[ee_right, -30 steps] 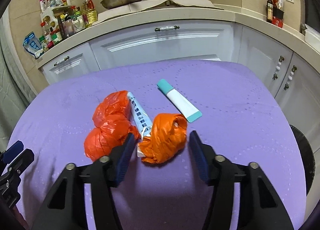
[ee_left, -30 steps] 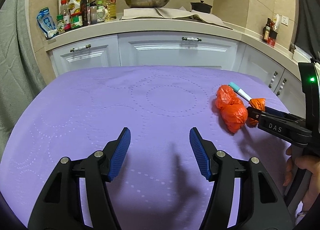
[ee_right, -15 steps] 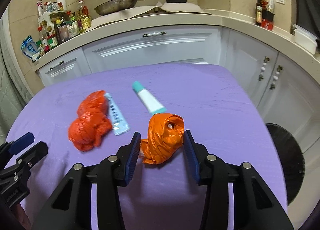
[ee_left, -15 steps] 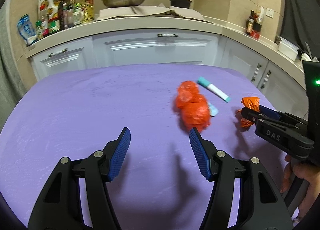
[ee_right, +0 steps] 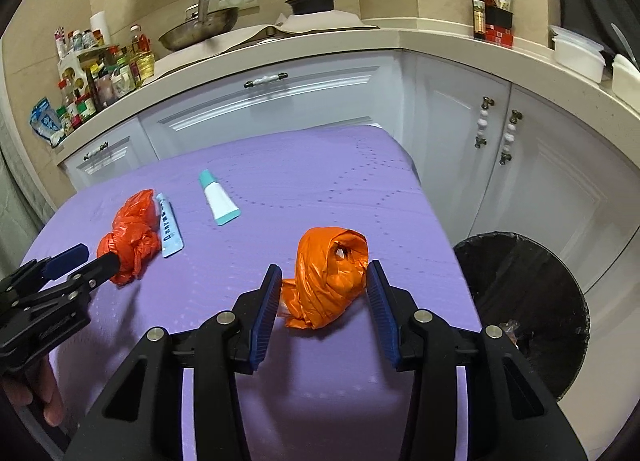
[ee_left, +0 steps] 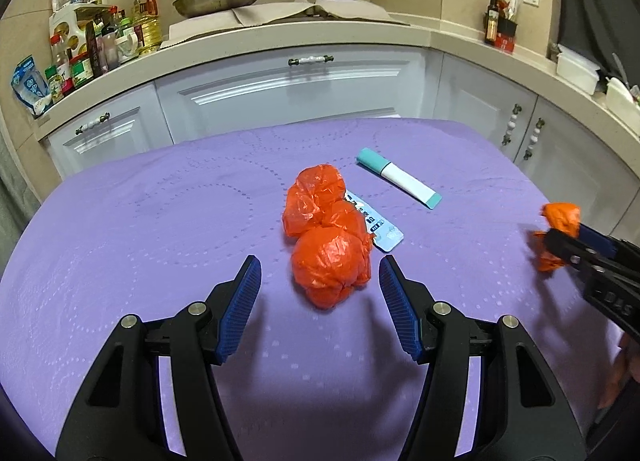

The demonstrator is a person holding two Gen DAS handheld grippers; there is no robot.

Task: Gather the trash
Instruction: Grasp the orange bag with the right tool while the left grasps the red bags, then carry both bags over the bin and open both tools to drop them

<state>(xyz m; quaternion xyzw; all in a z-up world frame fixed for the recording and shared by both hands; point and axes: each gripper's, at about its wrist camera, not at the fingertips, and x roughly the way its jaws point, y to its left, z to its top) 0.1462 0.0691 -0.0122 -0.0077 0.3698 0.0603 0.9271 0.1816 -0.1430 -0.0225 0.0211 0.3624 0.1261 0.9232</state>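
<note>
A knotted red plastic bag [ee_left: 328, 261] lies on the purple table [ee_left: 120, 261]. My left gripper [ee_left: 319, 267] is open, its blue pads either side of the bag's near end and not pressing it. From the right wrist view, the left gripper [ee_right: 94, 257] has its tips at the red bag [ee_right: 128, 237]. My right gripper [ee_right: 323, 273] is shut on a crumpled orange bag [ee_right: 328, 277], held near the table's right edge. The left wrist view shows the same orange bag [ee_left: 560, 229] in the right gripper [ee_left: 560, 243].
A white tube with a teal cap [ee_left: 400, 179] and a flat pale-blue tube [ee_left: 376, 227] lie beside the red bag. A black bin [ee_right: 520, 301] with a dark liner stands on the floor right of the table. White cabinets and a cluttered counter lie beyond.
The right gripper's jaws closed on the orange bag and carried it right, toward the table edge by the bin. The left gripper moved right until the red bag lay between its fingers.
</note>
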